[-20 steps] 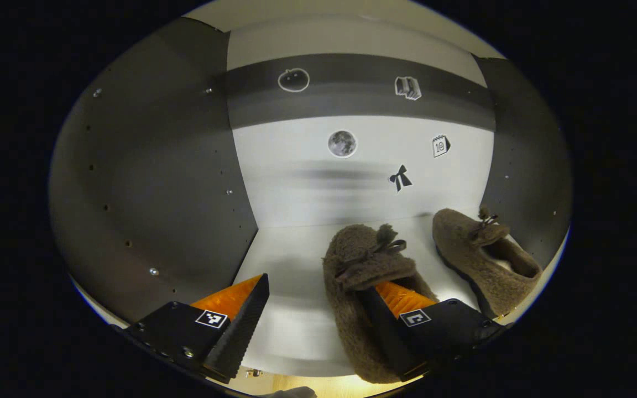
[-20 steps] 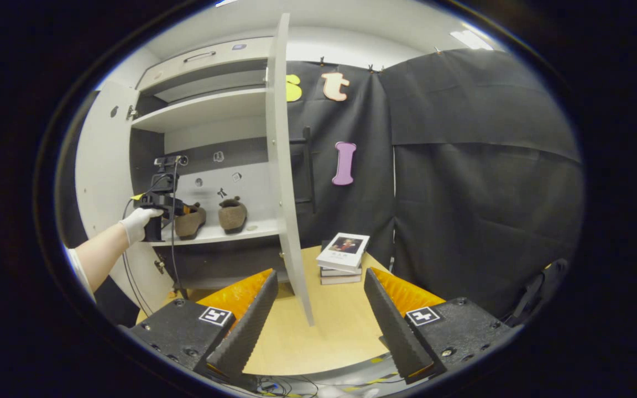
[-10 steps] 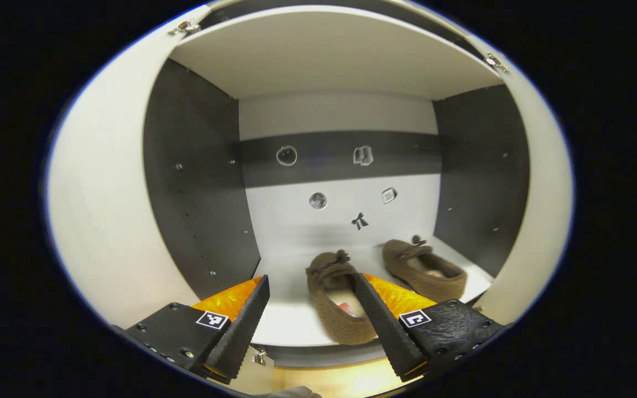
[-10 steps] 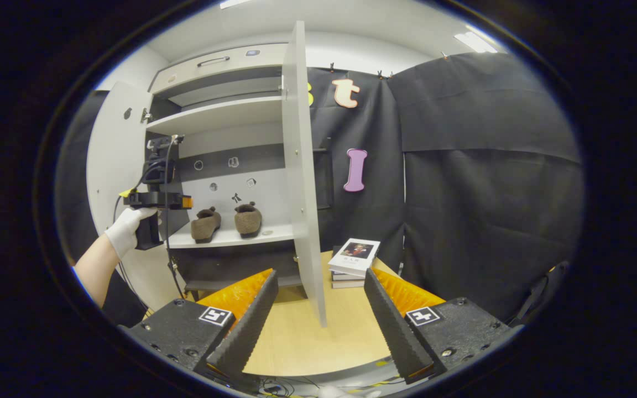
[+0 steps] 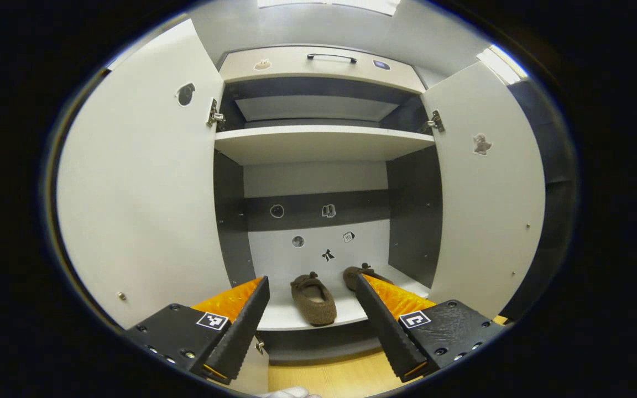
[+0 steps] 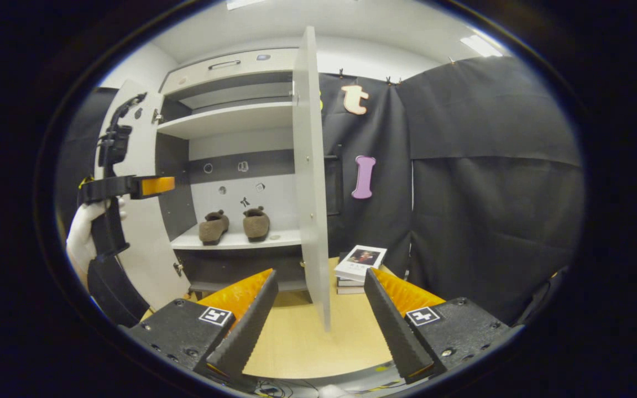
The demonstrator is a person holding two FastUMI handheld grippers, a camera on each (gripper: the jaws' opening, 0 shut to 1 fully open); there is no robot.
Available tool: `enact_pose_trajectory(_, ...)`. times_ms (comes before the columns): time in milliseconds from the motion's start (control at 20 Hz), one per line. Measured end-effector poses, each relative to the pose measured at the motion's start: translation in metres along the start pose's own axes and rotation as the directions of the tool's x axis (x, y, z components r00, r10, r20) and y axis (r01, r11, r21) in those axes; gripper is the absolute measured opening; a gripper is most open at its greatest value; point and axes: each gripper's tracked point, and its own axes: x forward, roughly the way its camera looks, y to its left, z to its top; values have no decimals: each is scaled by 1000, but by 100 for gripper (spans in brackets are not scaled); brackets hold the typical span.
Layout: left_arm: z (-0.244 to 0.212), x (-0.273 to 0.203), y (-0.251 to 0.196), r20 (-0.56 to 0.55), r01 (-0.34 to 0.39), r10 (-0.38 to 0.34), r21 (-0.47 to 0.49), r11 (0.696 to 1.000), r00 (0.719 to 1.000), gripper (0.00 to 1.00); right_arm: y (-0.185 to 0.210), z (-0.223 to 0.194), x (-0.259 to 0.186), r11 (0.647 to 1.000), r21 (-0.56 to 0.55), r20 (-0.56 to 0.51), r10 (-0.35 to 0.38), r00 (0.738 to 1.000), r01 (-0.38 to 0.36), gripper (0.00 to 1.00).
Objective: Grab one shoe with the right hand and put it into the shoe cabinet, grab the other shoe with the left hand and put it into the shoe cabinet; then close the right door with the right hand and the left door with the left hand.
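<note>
Brown fleece shoes: in the left gripper view, one shoe (image 5: 313, 297) and its mate (image 5: 358, 274) sit side by side on the cabinet shelf (image 5: 296, 316); my left gripper (image 5: 312, 301) is released, empty. In the right gripper view, my right gripper (image 6: 321, 296) is spread, empty, near the right door (image 6: 313, 182). Shoes stowed; next I judge: swing that door shut.

— What's different about the left hand-held gripper (image 5: 310, 315)?
— It has pulled back out of the shoe cabinet (image 5: 324, 143); the shoe (image 5: 313, 298) it stood over a second ago now lies well ahead.
— And the right one (image 6: 318, 320)?
— It has swung slightly; the right door (image 6: 313, 177) sits more central.
</note>
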Motion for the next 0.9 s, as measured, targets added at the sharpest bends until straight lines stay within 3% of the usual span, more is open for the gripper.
enact_pose_trajectory(50, 4, -16, 1, 12, -10, 10, -2, 1000, 1000, 96, -3, 0, 2, 1000, -2, 3, 5, 1000, -5, 99)
enact_pose_trajectory(250, -7, -79, 5, 29, -73, 73, 19, 997, 997, 96, -12, 0, 11, 999, 11, -5, 40, 999, -40, 99)
enact_pose_trajectory(550, -63, -157, -10, -41, -99, 98, -5, 995, 994, 96, -28, 7, 26, 997, -13, -18, 81, 997, -81, 99)
enact_pose_trajectory(750, -85, -184, -32, -87, -98, 97, -3, 995, 992, 96, -40, 23, 38, 995, -37, -3, 90, 996, -90, 99)
enact_pose_trajectory(900, -81, -193, -41, -65, -100, 99, -12, 995, 993, 96, -66, 52, 59, 998, -39, 40, 51, 998, -50, 99)
